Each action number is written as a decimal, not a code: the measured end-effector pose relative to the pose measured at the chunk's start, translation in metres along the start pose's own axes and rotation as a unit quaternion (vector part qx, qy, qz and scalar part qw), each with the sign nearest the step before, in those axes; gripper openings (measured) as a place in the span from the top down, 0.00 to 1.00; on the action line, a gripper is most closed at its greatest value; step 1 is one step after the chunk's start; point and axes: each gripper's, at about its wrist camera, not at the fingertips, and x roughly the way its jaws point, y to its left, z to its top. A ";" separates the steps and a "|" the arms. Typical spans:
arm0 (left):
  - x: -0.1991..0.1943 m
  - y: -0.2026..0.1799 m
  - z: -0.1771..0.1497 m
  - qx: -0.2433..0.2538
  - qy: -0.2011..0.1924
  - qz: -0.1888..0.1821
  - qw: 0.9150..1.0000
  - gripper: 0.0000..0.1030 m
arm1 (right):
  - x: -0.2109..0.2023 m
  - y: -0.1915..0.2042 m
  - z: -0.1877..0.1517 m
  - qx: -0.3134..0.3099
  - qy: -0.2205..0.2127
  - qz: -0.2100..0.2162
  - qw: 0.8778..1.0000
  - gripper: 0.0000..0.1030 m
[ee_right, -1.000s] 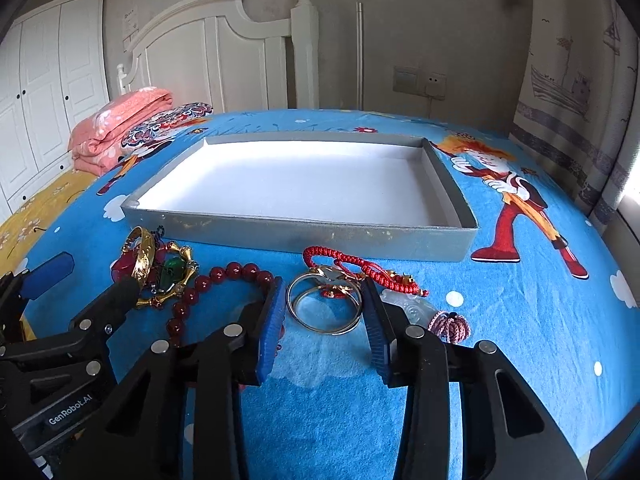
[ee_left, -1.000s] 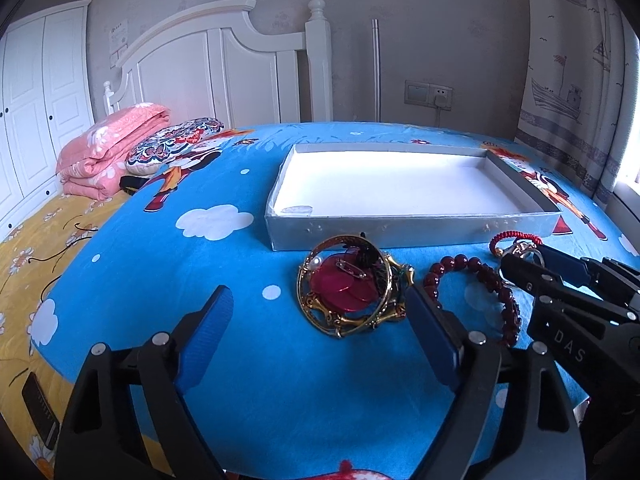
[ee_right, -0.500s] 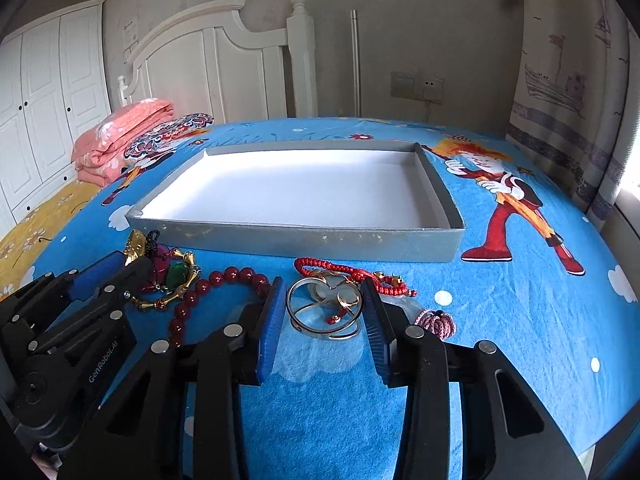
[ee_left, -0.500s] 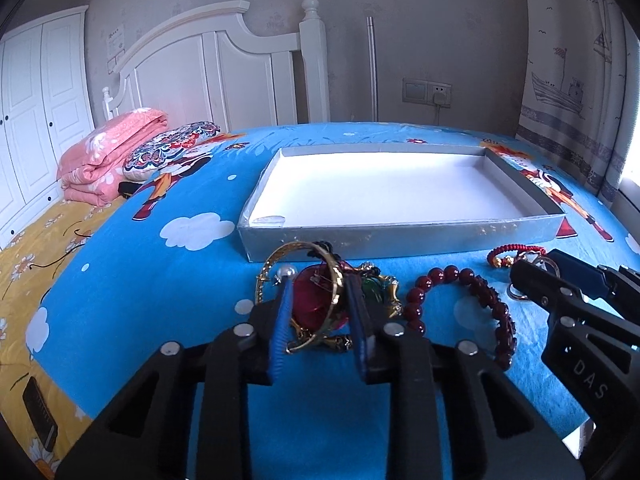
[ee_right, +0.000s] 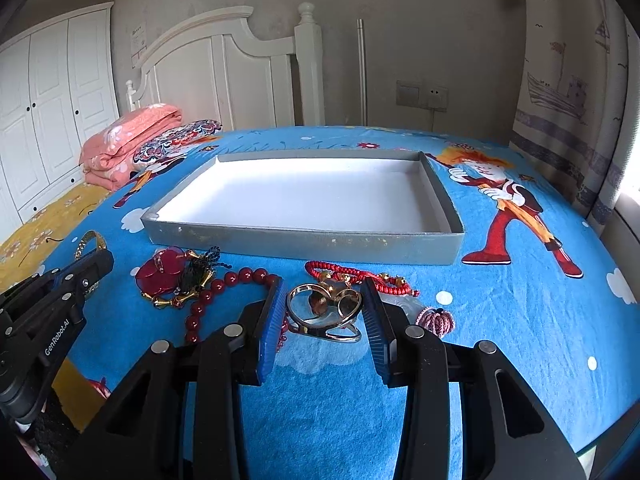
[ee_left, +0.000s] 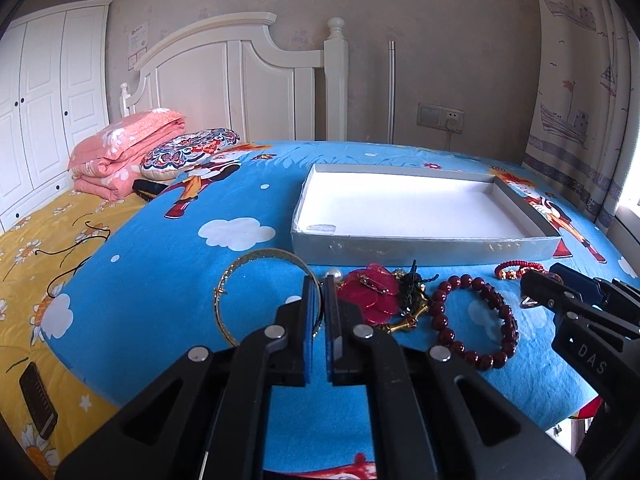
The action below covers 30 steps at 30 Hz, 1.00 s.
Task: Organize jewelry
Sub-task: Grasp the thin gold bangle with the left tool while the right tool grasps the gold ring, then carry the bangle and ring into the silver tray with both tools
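Observation:
My left gripper [ee_left: 319, 294] is shut on the rim of a gold bangle [ee_left: 240, 272] and holds it tilted up off the blue bedspread. Right of it lie a red brooch [ee_left: 374, 292] and a dark red bead bracelet [ee_left: 476, 320]. My right gripper [ee_right: 323, 306] is open, its blue pads either side of a silver and gold ring ornament [ee_right: 324, 312]. A red cord bracelet [ee_right: 352, 276] lies just beyond it. The grey tray [ee_right: 304, 240] with a white floor stands behind the jewelry and also shows in the left wrist view [ee_left: 424, 250].
A small pink knitted piece [ee_right: 435, 318] lies right of the right gripper. Folded pink bedding [ee_left: 124, 152] and a patterned pillow [ee_left: 188, 152] lie at the far left by the white headboard. A phone [ee_left: 38, 400] lies on the yellow sheet.
My left gripper closed from wide open onto the gold bangle and lifted it left, off the red brooch. My right gripper stayed open around the ring ornament.

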 end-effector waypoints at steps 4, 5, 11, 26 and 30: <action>0.000 -0.005 -0.002 0.011 0.005 -0.005 1.000 0.95 | -0.003 -0.001 -0.002 0.001 0.001 0.002 1.000 0.63; 0.000 -0.006 -0.003 0.012 0.007 -0.007 1.000 0.95 | -0.004 -0.001 -0.002 0.002 0.001 0.002 1.000 0.63; 0.003 -0.013 -0.007 0.019 0.015 -0.016 1.000 0.95 | -0.005 -0.005 -0.003 0.005 0.006 -0.004 1.000 0.63; 0.008 -0.035 0.006 0.043 0.010 -0.029 0.999 0.95 | -0.004 -0.003 0.007 -0.006 -0.007 -0.016 1.000 0.63; 0.017 -0.039 0.018 0.043 0.009 -0.030 0.999 0.95 | 0.000 -0.006 0.023 -0.007 -0.020 -0.025 0.999 0.63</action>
